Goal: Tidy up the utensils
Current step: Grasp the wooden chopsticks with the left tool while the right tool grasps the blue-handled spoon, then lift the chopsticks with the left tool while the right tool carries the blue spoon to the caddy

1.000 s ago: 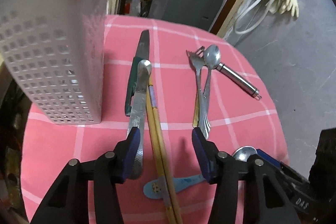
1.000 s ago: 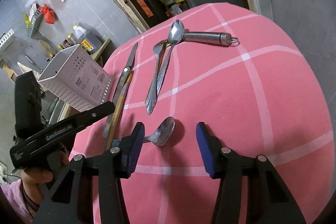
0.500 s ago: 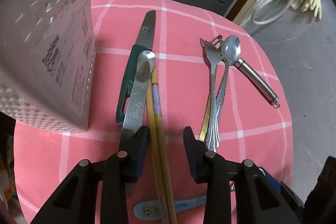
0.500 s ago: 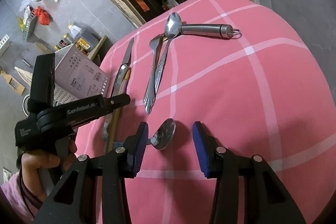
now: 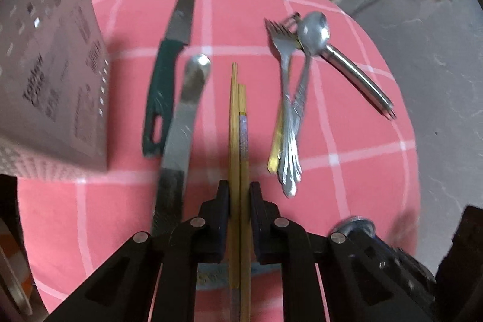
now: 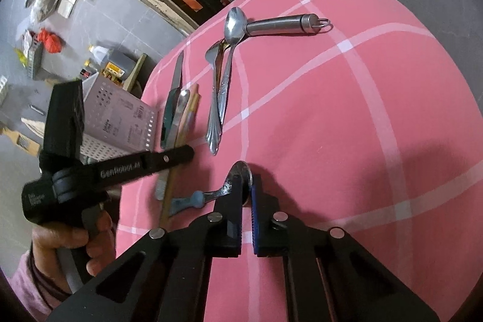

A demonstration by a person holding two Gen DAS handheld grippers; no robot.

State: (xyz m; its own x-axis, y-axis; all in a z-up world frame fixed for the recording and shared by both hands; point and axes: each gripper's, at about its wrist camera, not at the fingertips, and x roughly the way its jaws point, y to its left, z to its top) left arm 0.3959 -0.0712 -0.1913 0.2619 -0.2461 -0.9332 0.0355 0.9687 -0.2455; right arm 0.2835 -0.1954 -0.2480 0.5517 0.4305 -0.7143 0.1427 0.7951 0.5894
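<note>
Utensils spread on a pink checked cloth, two of them clamped.

The pair of long bamboo chopsticks (image 5: 238, 122) runs straight out between the left gripper (image 5: 239, 190) pads, pinched. The small blue-handled metal spoon (image 6: 225, 186) stands on edge, its bowl squeezed in the right gripper (image 6: 247, 186). A perforated white plastic utensil holder (image 5: 51, 86) stands left of the left gripper.

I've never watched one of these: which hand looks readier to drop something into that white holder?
Probably the left. Its gripper is shut on the chopsticks, with the white holder close on its side. The right gripper pinches the blue-handled spoon, farther off.
</note>
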